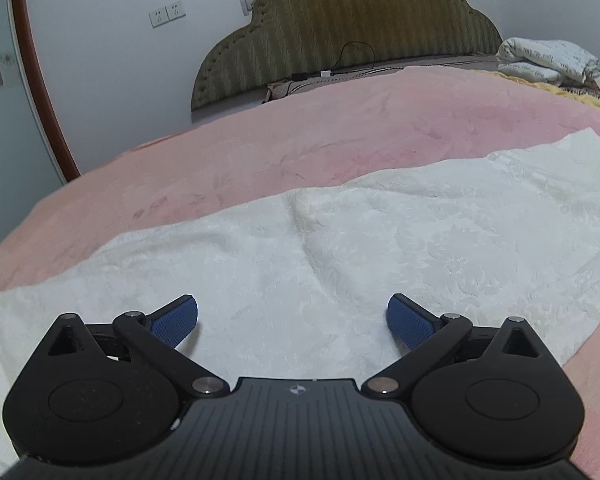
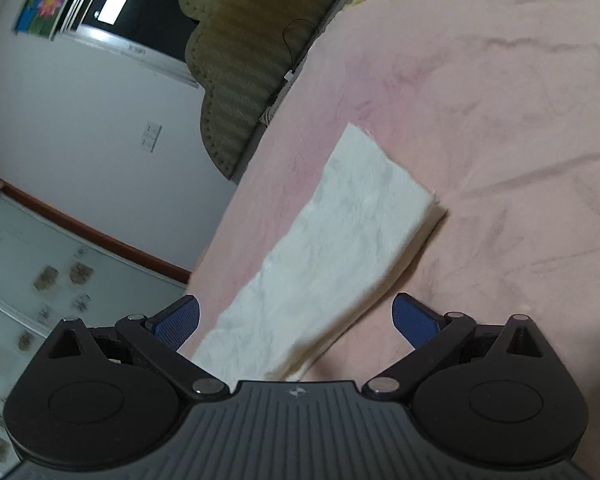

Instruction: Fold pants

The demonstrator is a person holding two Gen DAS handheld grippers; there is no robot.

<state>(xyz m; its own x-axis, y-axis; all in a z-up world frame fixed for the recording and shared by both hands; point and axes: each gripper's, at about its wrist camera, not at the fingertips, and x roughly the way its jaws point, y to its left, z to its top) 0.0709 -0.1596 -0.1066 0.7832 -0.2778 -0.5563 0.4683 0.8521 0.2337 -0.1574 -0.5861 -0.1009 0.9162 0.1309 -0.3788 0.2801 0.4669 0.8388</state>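
both grippers, left gripper (image 1: pixel 292 322) and right gripper (image 2: pixel 296 322), are hovering wide apart over the soft, light white pants (image 2: pixel 340 248), which are probably sagging unless pinched at an end edge.

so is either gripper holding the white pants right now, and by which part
Nothing is held. The left gripper and right gripper are both open, and the white pants lie flat on the pink bedspread.
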